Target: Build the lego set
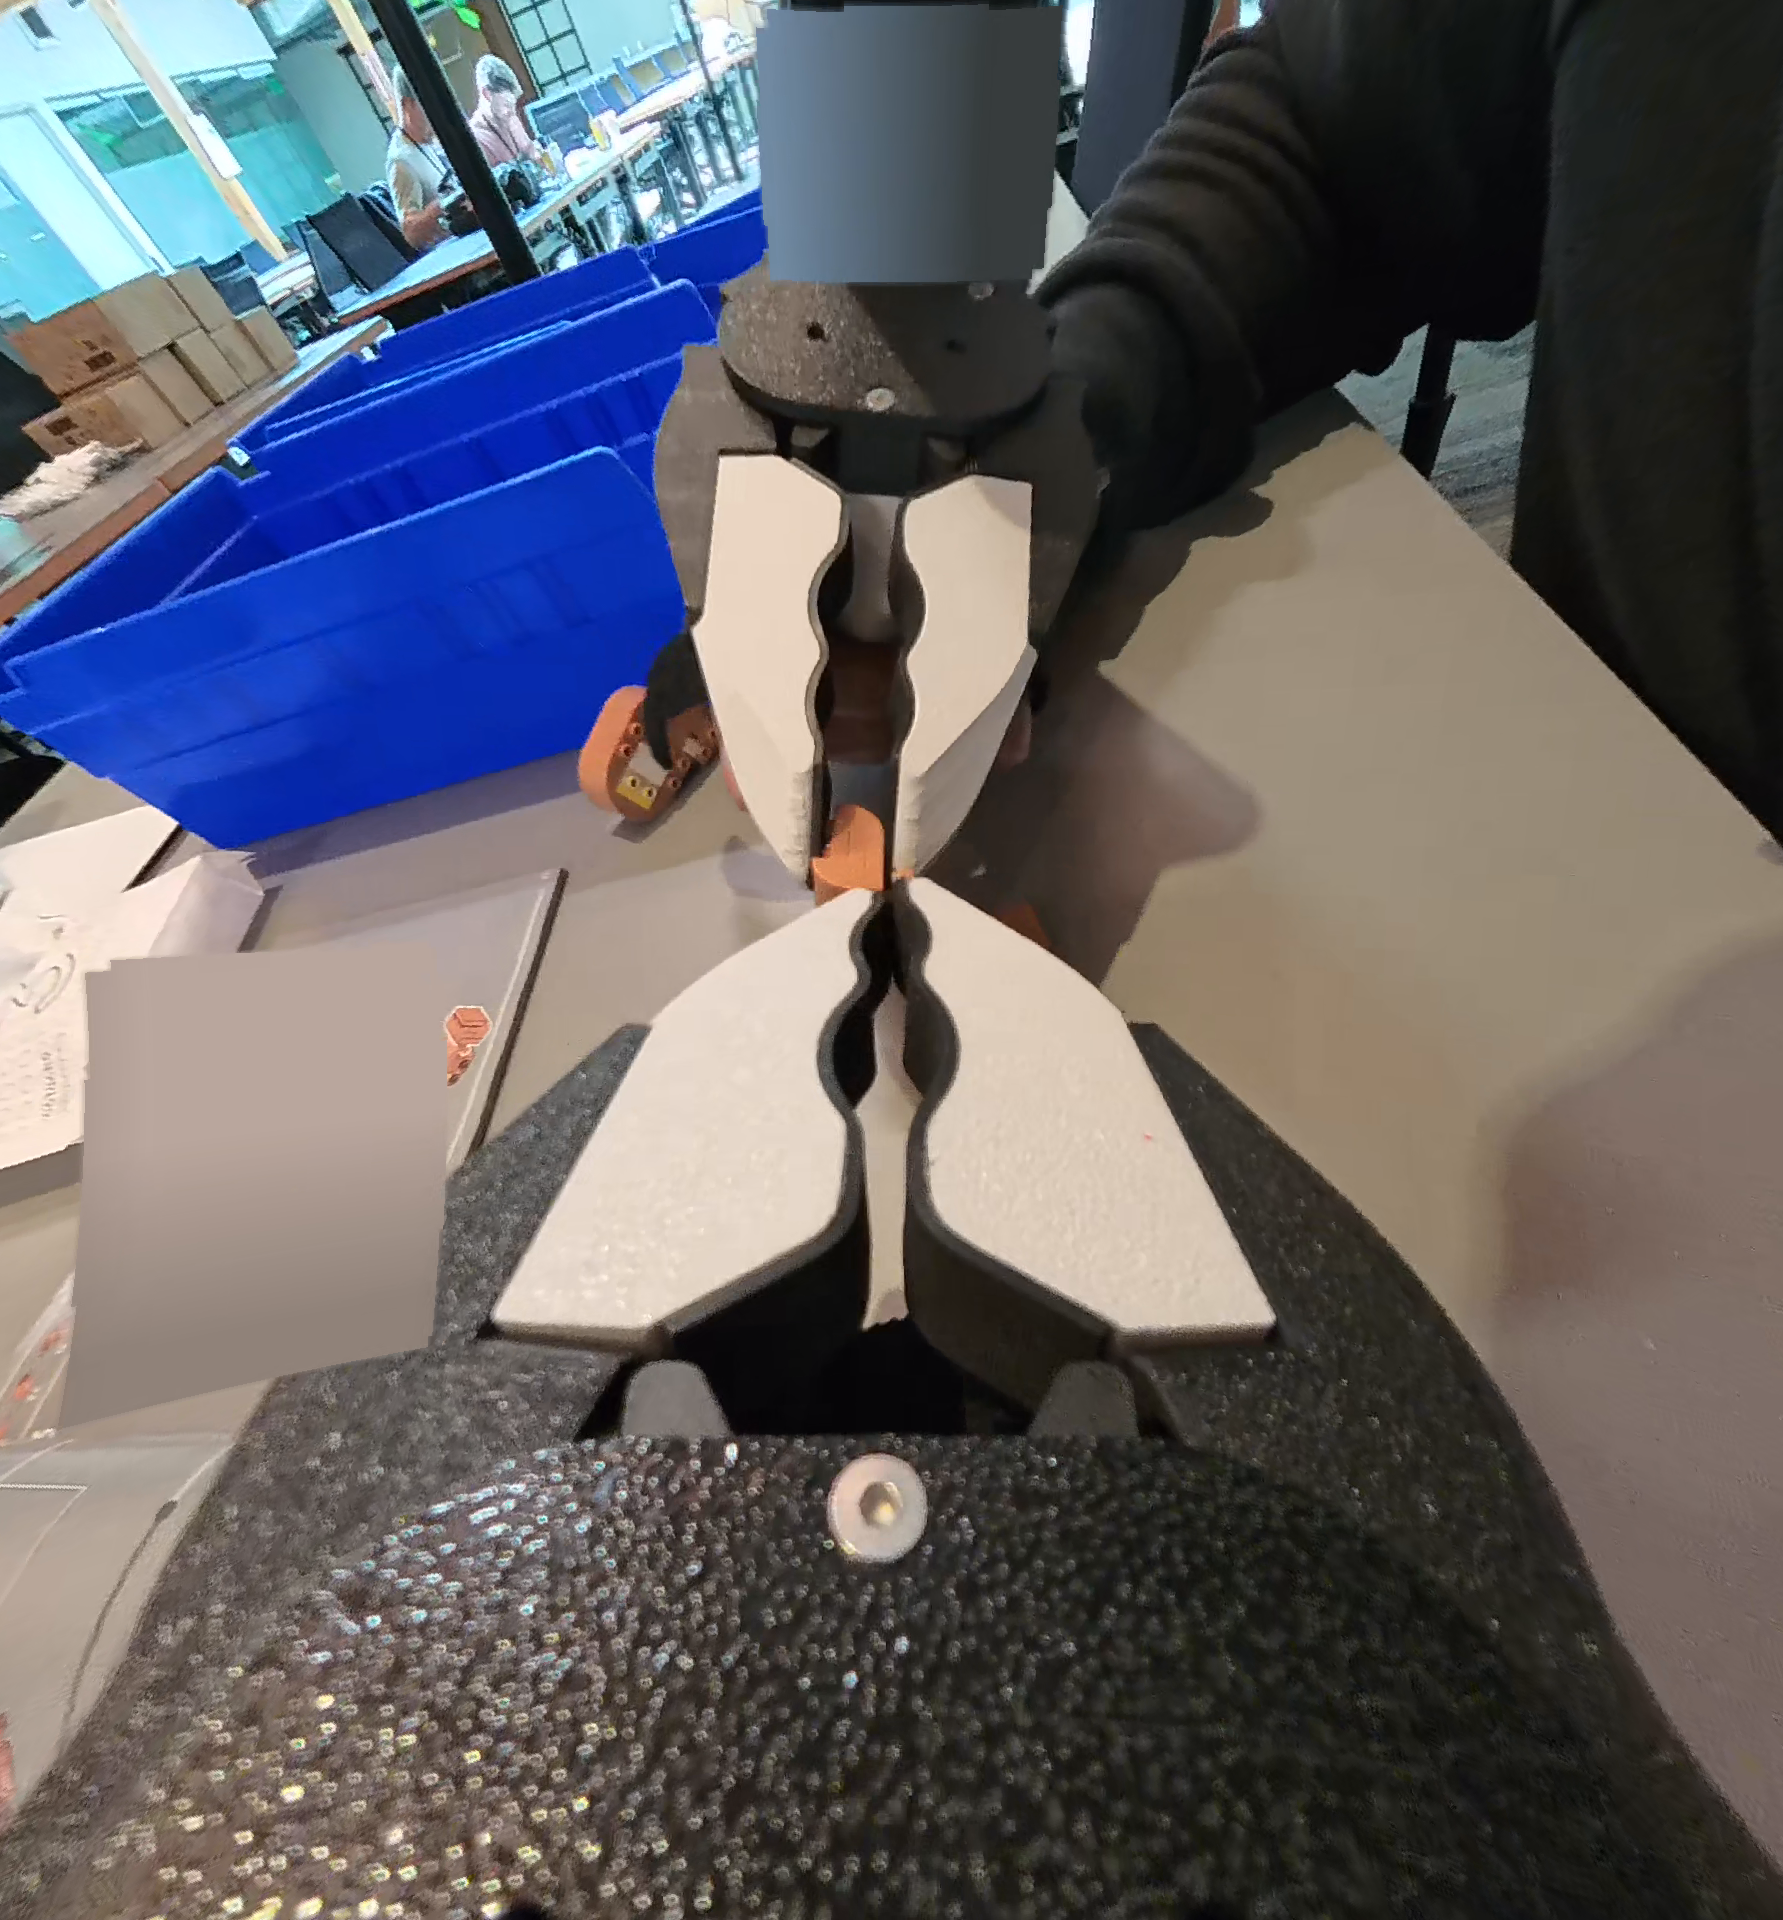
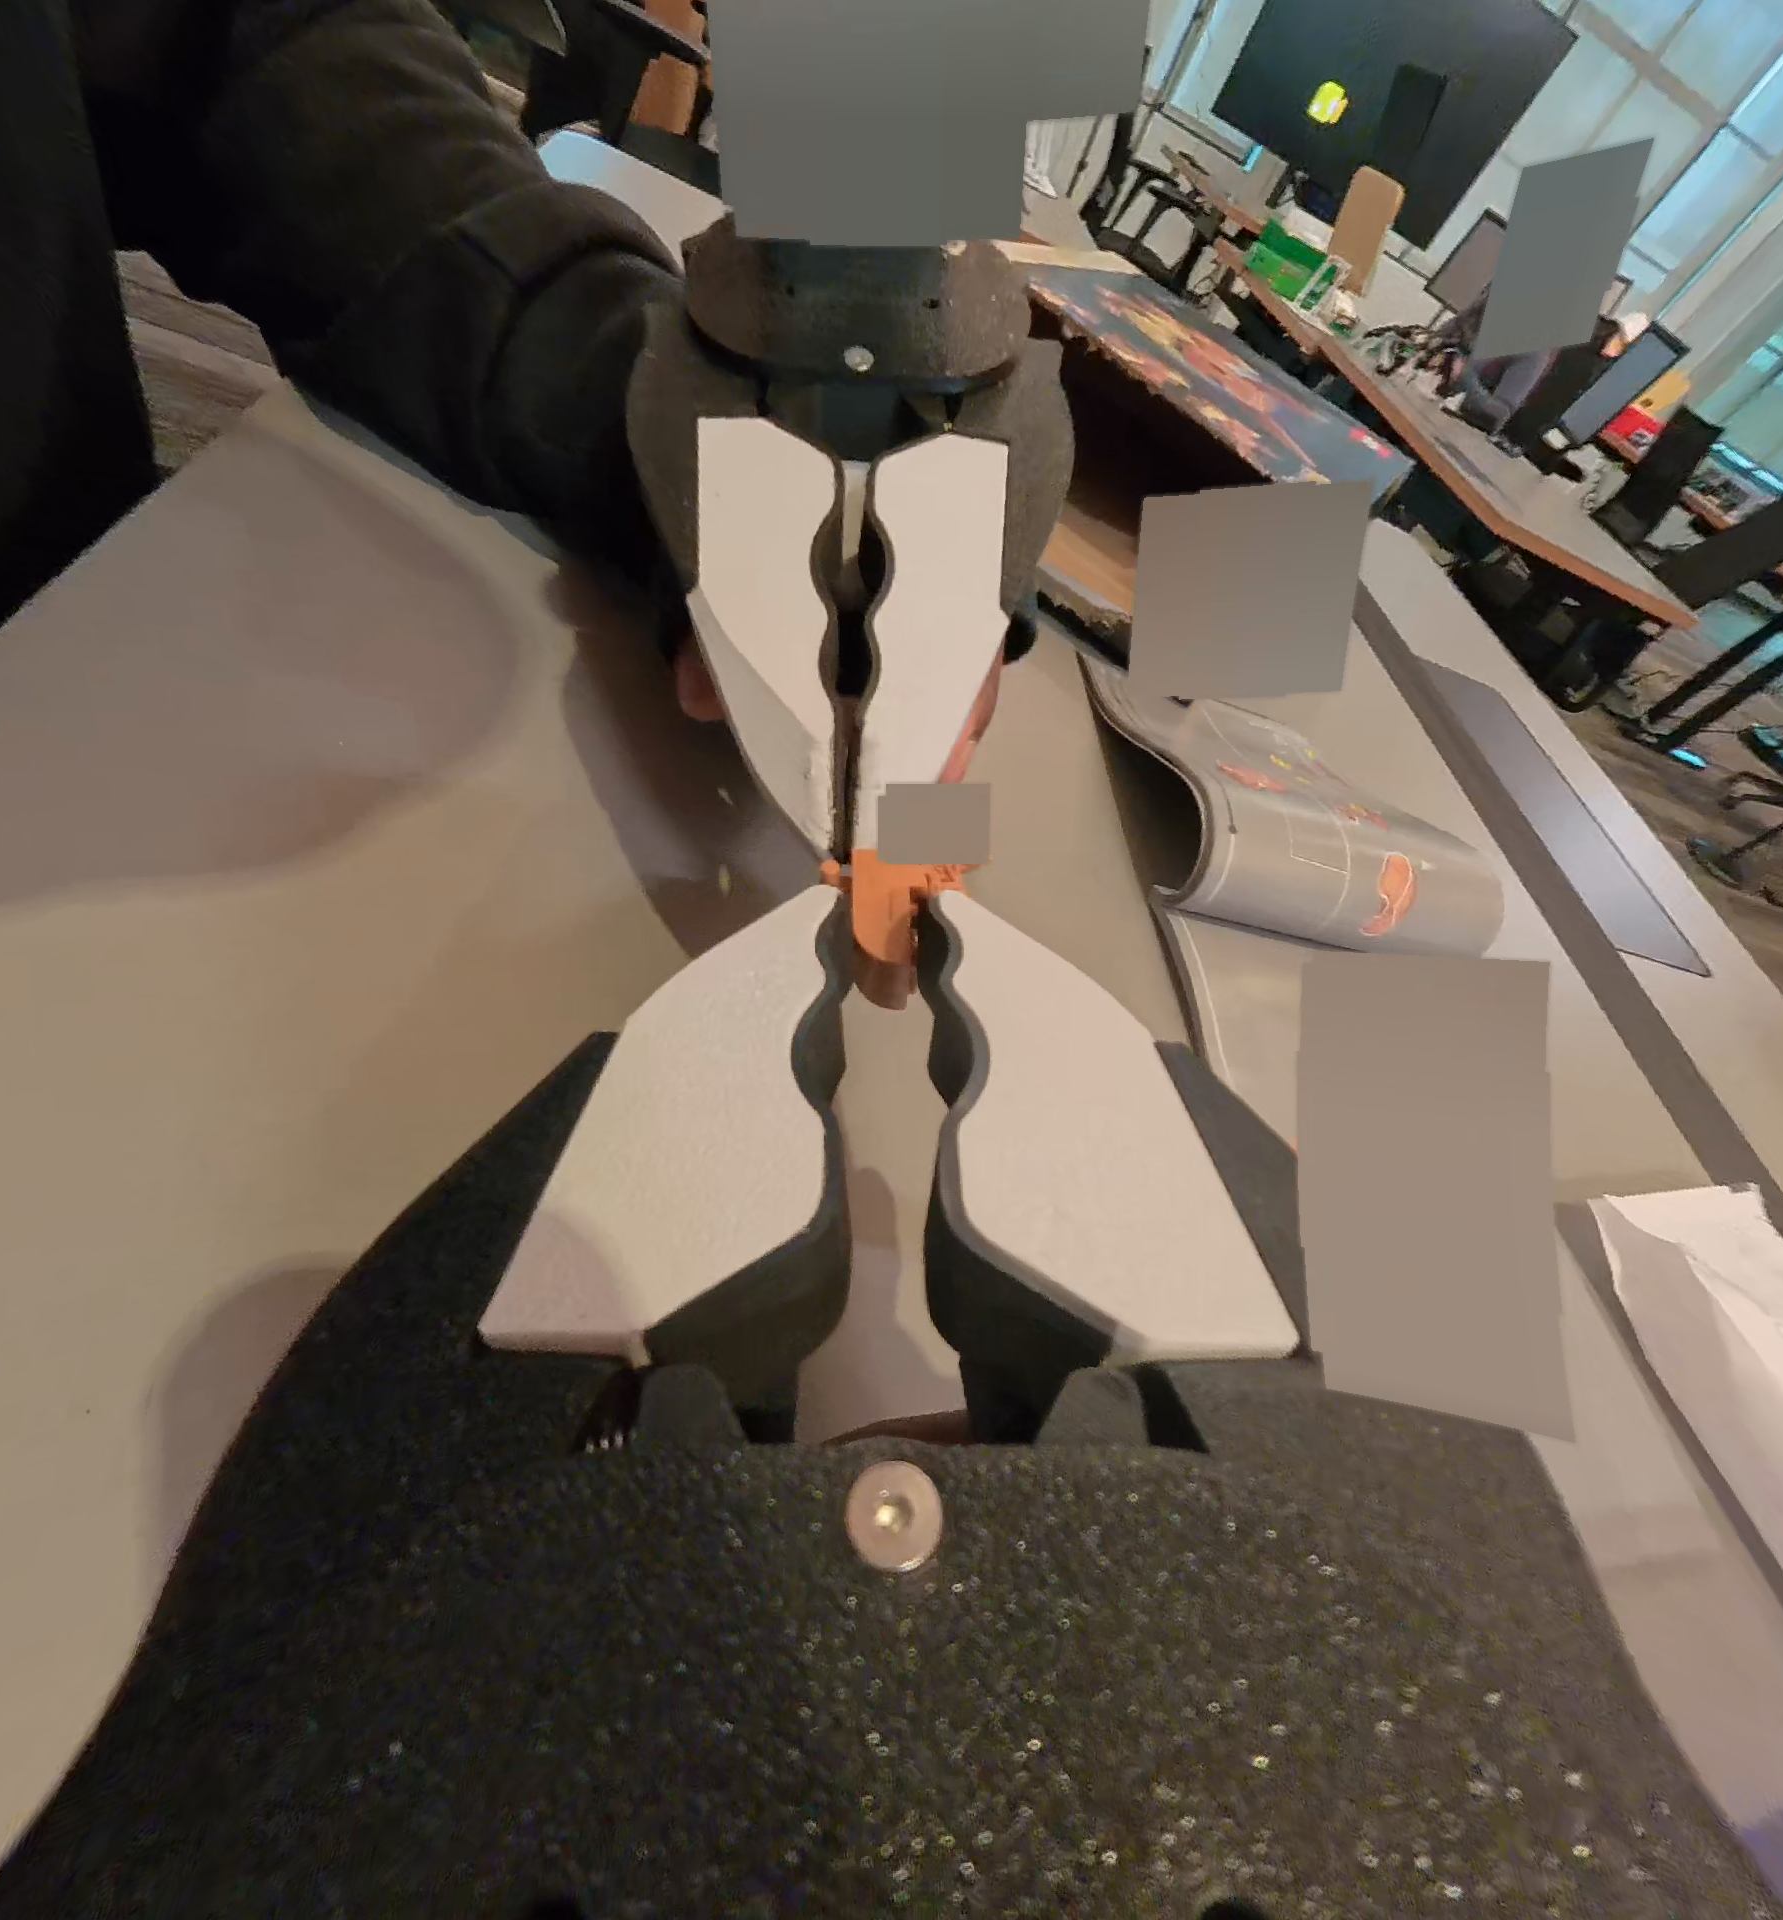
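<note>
Tongs tip to tip: right tongs clamped on orange piece, left tongs together.

The orange part is mostly hidden between the two grippers' fingers, its shape impossible to tell.

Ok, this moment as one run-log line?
left gripper: fingers shut, tip-to-tip with right | right gripper: gripping orange part | above grey table
</note>
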